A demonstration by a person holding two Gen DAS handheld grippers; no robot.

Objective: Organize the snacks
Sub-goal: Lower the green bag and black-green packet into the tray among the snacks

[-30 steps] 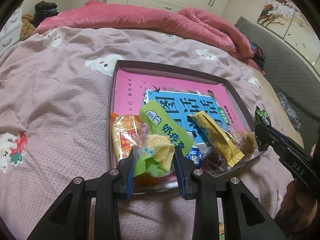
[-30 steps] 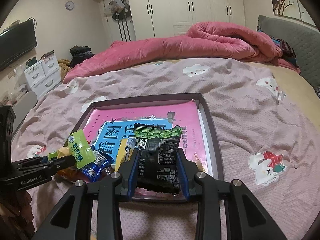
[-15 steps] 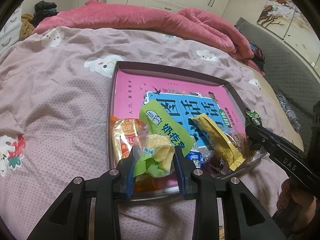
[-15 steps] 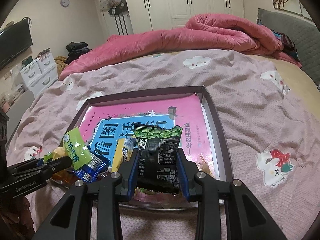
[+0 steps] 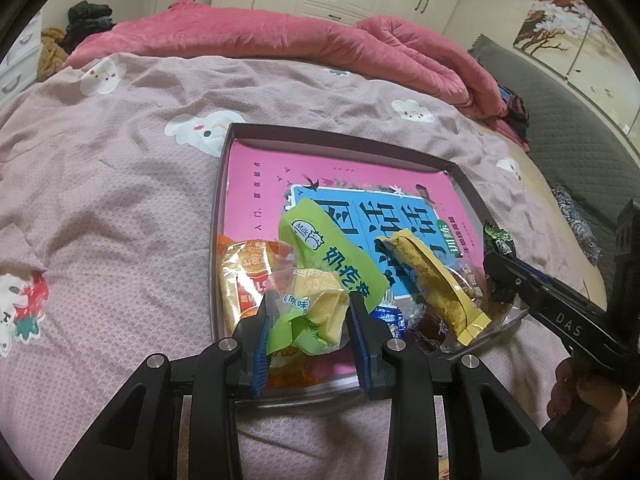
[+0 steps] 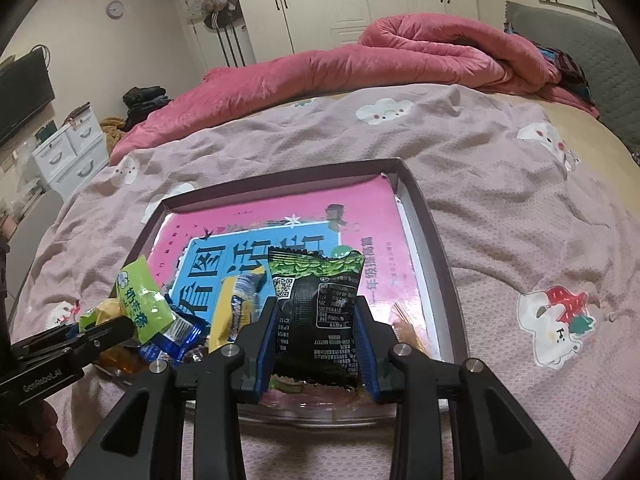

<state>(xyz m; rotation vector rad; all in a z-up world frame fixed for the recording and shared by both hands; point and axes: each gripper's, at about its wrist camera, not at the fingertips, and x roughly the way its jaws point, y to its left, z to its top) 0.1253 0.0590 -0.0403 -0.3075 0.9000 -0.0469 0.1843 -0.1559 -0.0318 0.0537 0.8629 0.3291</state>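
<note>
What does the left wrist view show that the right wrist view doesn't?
Only left wrist: the orange packet at the tray's near left, and the wall painting. Only right wrist: the black packet's label side, the clock, the drawers. Both: the tray, the green packet in the left gripper, and the right gripper shut on the black packet.

The left gripper [image 5: 310, 322] was clamped on a green-and-yellow milk snack packet [image 5: 320, 280], its blue pads pressing both sides of the crumpled lower end. The packet hung over the near end of a dark-rimmed tray [image 5: 218, 200] lined with a pink-and-blue book [image 5: 360, 184] on the pink bedspread [image 5: 100, 200]. At nine o'clock of the packet lay an orange packet [image 5: 246, 276]; at three o'clock, a yellow packet [image 5: 436, 280]. Further toward three o'clock the right gripper [image 5: 498, 268] gripped a dark packet [image 5: 498, 238].
</note>
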